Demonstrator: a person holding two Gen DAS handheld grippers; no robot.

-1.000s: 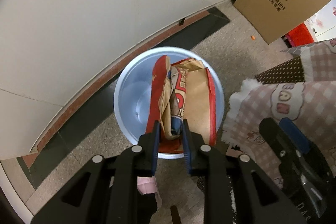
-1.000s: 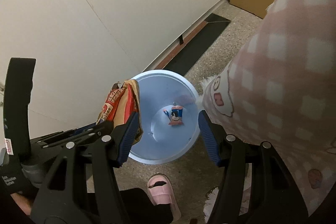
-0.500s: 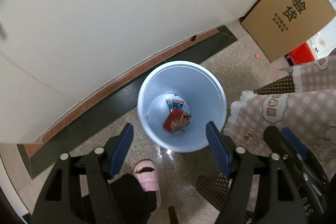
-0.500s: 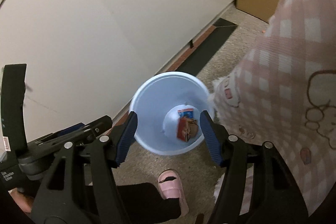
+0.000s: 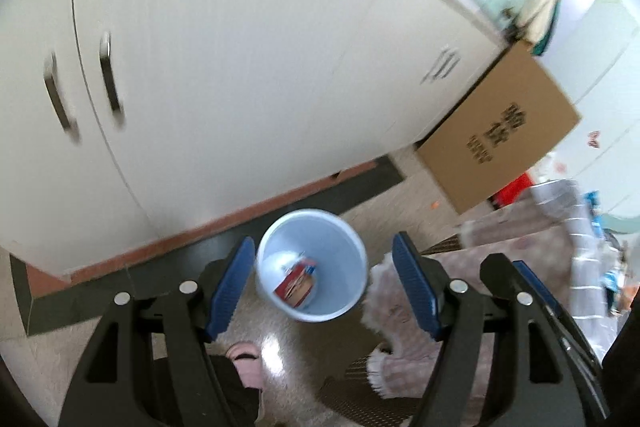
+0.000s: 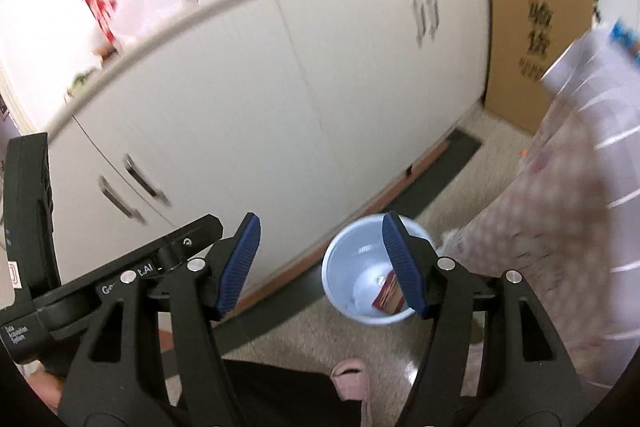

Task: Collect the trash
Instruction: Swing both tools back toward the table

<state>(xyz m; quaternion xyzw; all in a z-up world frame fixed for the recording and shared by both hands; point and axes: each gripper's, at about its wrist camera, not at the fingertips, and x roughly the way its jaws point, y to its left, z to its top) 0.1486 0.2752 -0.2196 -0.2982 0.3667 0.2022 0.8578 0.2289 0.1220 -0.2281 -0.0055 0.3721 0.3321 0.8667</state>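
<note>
A light blue bin [image 5: 336,239] stands on the floor against the cabinet, far below both grippers. In its bottom lie a crumpled red and brown paper bag [image 5: 297,289] and a small wrapper [image 5: 310,269]. My left gripper [image 5: 322,263] hangs high above the bin, open, with nothing between its blue pads. My right gripper [image 6: 320,239] is open and empty too. In the right wrist view the bin [image 6: 352,255] sits partly behind the right finger, with the bag [image 6: 387,294] showing inside. The picture is blurred by motion.
White cabinet doors [image 5: 240,67] with metal handles [image 5: 110,79] fill the back. A cardboard box [image 5: 504,131] leans at the right. A pink checked cloth [image 6: 560,227] hangs at the right, close to the bin. A pink slipper [image 6: 352,379] and a dark trouser leg are below.
The left gripper was shut on the paper bag over the bin; it opened and the bag fell in. Both grippers have since risen well away from the bin.
</note>
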